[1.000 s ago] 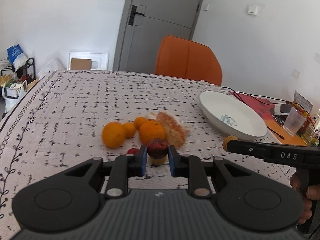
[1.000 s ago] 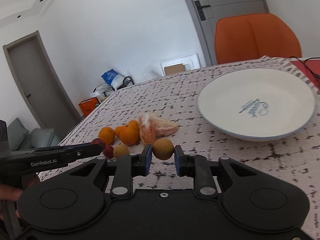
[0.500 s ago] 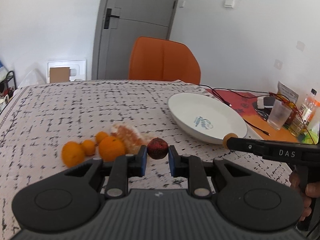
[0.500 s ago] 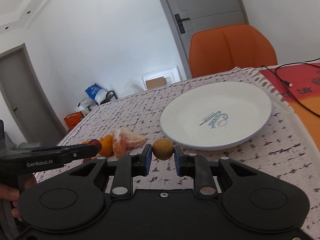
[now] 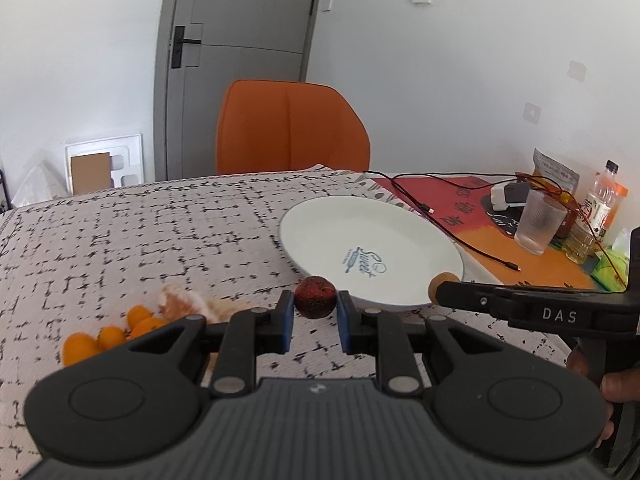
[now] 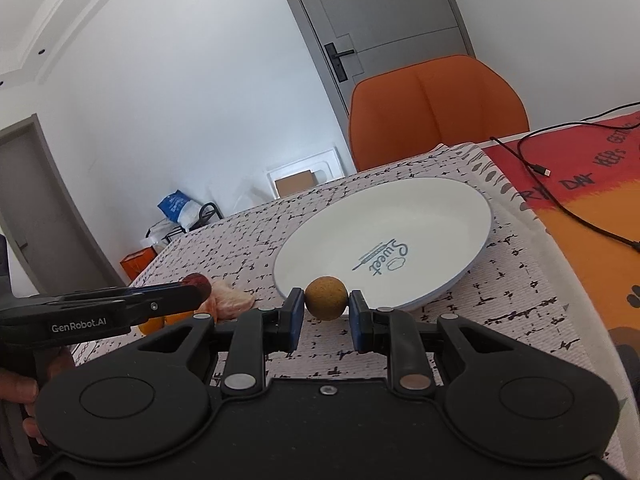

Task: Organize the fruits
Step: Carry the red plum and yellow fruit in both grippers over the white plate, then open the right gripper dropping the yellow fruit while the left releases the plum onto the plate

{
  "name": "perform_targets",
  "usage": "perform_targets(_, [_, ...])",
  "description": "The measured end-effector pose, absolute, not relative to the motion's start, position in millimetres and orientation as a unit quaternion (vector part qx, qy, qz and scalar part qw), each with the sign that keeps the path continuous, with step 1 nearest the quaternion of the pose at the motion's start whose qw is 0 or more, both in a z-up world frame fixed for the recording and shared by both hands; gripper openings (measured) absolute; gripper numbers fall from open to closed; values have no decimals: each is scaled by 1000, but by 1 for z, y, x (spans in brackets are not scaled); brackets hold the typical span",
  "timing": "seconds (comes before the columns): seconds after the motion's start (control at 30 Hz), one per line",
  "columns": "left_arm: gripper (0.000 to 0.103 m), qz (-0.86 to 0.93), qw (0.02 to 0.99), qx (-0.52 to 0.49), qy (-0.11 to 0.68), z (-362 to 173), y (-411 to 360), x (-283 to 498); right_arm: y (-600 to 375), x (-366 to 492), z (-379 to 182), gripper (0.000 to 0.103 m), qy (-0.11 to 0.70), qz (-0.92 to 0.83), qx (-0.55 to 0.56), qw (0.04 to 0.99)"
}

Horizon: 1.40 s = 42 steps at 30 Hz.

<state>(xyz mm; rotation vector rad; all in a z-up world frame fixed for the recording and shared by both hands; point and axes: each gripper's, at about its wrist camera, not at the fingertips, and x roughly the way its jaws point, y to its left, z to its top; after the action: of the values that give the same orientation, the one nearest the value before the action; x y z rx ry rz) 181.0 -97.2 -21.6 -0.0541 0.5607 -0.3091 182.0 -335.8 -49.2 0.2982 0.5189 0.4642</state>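
Observation:
My left gripper (image 5: 315,310) is shut on a small dark red fruit (image 5: 315,297), held just short of the near rim of a white plate (image 5: 384,236). My right gripper (image 6: 325,312) is shut on a small round tan fruit (image 6: 326,298), also at the near edge of the plate (image 6: 420,216). In the left wrist view the right gripper comes in from the right with the tan fruit (image 5: 440,282) at its tip. Several small oranges (image 5: 108,338) and a peeled citrus (image 5: 188,306) lie on the tablecloth at the left, behind my left gripper's body.
An orange chair (image 5: 290,128) stands at the table's far side. To the right of the plate lie cables (image 5: 460,232), a glass (image 5: 540,222), bottles (image 5: 600,204) and packets on an orange mat. A grey door (image 5: 236,64) is behind.
Both grippers have carried their fruits to the right, away from the orange pile and up to the near rim of the plate. The grips are unchanged.

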Motion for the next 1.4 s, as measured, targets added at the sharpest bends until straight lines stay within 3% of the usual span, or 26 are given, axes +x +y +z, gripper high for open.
perform_targets(0.73, [21,-181,941,4,286,-24,-143,221,-354,201,-60,23,252,215,175,927])
perform_targets(0.8, [21,-184,940,6,286,-25,-145,223,-353,201,-59,29,251,215,173,928])
perform_targets(1.2, [21,-189,940,7,285,-24,-155,230,-356,195,-56,29,241,215,170,931])
perform_targets(1.4, [25,-183,940,9,289,-22,-153,230,-357,193,-56,29,243,212,171,931])
